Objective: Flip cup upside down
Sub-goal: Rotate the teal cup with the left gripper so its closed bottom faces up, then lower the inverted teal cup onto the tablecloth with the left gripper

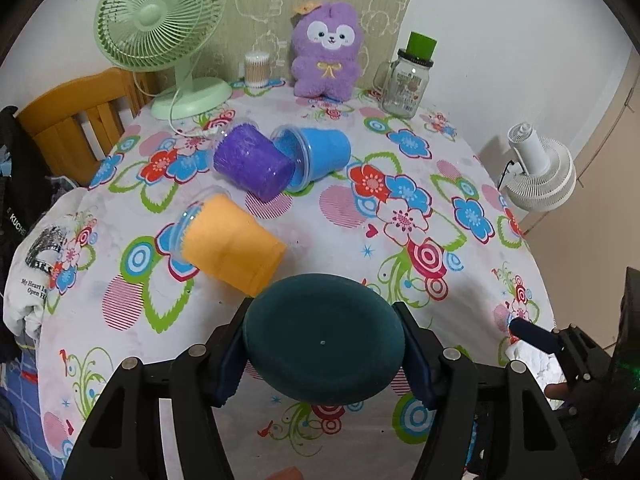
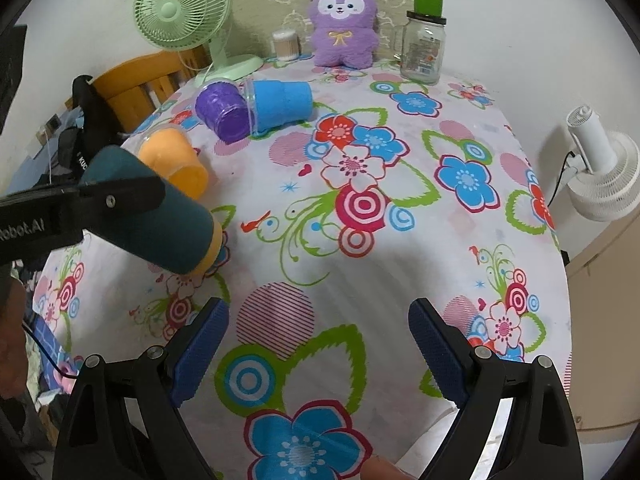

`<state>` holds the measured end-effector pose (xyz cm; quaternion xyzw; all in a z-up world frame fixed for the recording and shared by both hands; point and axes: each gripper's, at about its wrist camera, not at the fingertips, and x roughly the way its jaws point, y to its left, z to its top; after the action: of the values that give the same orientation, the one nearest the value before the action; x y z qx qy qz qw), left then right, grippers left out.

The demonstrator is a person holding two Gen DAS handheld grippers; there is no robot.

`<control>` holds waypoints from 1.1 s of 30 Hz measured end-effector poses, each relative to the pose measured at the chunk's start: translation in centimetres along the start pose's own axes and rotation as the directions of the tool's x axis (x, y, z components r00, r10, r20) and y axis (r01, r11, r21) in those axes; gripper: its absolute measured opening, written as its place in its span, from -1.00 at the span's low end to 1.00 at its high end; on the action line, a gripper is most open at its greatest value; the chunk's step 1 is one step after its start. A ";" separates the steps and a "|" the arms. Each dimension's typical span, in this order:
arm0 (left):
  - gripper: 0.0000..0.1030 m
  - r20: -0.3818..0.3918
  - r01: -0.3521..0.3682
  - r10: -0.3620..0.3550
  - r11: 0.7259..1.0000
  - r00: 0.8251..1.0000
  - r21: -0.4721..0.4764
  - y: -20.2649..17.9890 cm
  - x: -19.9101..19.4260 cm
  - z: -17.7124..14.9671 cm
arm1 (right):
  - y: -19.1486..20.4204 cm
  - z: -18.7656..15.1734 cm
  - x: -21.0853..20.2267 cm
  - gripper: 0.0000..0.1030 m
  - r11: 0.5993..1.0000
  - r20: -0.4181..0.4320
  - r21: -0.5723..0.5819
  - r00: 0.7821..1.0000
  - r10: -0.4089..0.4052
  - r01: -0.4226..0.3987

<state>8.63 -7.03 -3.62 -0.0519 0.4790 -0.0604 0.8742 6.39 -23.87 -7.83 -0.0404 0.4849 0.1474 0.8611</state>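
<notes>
teal cup sits pinched in your left gripper, flat base toward the lens, held on its side above the near edge of the table. from the right wrist view the same cup shows at 9 o'clock, well above the cloth. your right gripper is spread wide, nothing between the pads, over the floral tablecloth. orange cup lies on its side at 10 o'clock of the teal one. purple cup and blue cup lie on their sides touching, mid table. at 12 o'clock along the far edge: green desk fan, cotton swab tub, purple plush, glass jar with a green cap. white floor fan at 3 o'clock off the table, wooden chair at 9 o'clock, plain white wall behind.
</notes>
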 end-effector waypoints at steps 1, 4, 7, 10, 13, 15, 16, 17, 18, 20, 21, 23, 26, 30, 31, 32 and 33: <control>0.32 0.005 0.001 -0.001 1.000 1.000 -0.003 0.0 -0.2 0.0 | 0.1 0.0 0.0 0.81 1.000 -0.001 -0.003 1.000 0.001 -0.001; 0.32 0.038 0.001 0.000 1.000 0.999 -0.007 0.2 -1.3 0.1 | 0.4 -0.1 0.0 0.81 1.000 -0.002 -0.011 1.000 0.004 -0.004; 0.32 0.070 -0.003 0.003 1.000 0.998 -0.006 0.1 -2.5 0.3 | 0.7 -0.1 -0.1 0.81 1.000 0.001 -0.015 1.000 0.006 -0.006; 0.32 0.094 -0.003 0.003 1.000 0.996 -0.002 0.0 -3.7 0.5 | 1.0 -0.1 -0.2 0.81 1.000 0.004 -0.022 1.000 0.010 -0.010; 0.32 0.112 -0.006 0.006 1.000 0.994 0.002 0.0 -4.7 0.5 | 1.4 0.0 -0.4 0.81 0.999 0.011 -0.029 1.000 0.016 -0.015; 0.32 0.126 -0.009 0.009 1.000 0.992 0.003 0.0 -5.4 0.4 | 1.6 0.1 -0.6 0.81 0.999 0.015 -0.034 1.000 0.019 -0.019; 0.32 0.130 -0.009 0.009 1.000 0.992 0.003 0.0 -5.6 0.4 | 1.7 0.1 -0.7 0.81 0.999 0.018 -0.035 1.000 0.021 -0.021; 0.32 0.135 -0.007 0.006 1.000 0.991 0.003 0.1 -5.8 0.3 | 1.8 0.1 -0.7 0.81 0.999 0.020 -0.037 1.000 0.023 -0.022; 0.32 0.137 -0.007 0.006 1.000 0.991 0.003 0.1 -6.0 0.3 | 1.8 0.1 -0.8 0.81 0.999 0.021 -0.039 0.999 0.024 -0.023; 0.32 0.138 -0.013 0.012 1.000 0.990 0.005 0.2 -6.3 0.2 | 2.0 0.1 -0.9 0.81 0.999 0.025 -0.042 0.999 0.024 -0.023; 0.32 0.139 -0.015 0.015 1.000 0.990 0.005 0.2 -6.5 0.1 | 2.1 0.1 -0.9 0.81 0.999 0.027 -0.042 0.999 0.024 -0.023; 0.32 0.144 -0.018 0.018 1.000 0.989 0.001 0.4 -6.9 0.0 | 2.2 0.1 -1.0 0.81 0.999 0.031 -0.041 0.999 0.028 -0.027; 0.32 0.149 -0.020 0.020 1.000 0.989 0.002 0.4 -7.3 -0.3 | 2.5 0.0 -1.3 0.81 0.998 0.036 -0.045 0.999 0.033 -0.032; 0.32 0.142 -0.017 0.016 1.000 0.990 0.010 0.3 -7.5 -0.6 | 2.7 0.0 -1.6 0.81 0.998 0.048 -0.057 0.998 0.035 -0.032; 0.32 0.141 -0.017 0.016 1.000 0.990 0.011 0.2 -7.5 -0.6 | 2.7 0.0 -1.7 0.81 0.998 0.051 -0.056 0.998 0.033 -0.030; 0.32 0.138 -0.018 0.016 1.000 0.990 0.012 0.2 -7.4 -0.7 | 2.7 0.0 -1.8 0.81 0.998 0.054 -0.055 0.998 0.033 -0.030; 0.32 0.135 -0.019 0.017 1.000 0.991 0.013 0.2 -7.3 -0.7 | 2.7 0.1 -1.8 0.81 0.998 0.057 -0.053 0.998 0.031 -0.028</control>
<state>4.12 -5.75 2.08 -0.0454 0.4188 -0.0521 0.9055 4.81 -21.69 -6.04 -0.0515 0.4563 0.1741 0.8711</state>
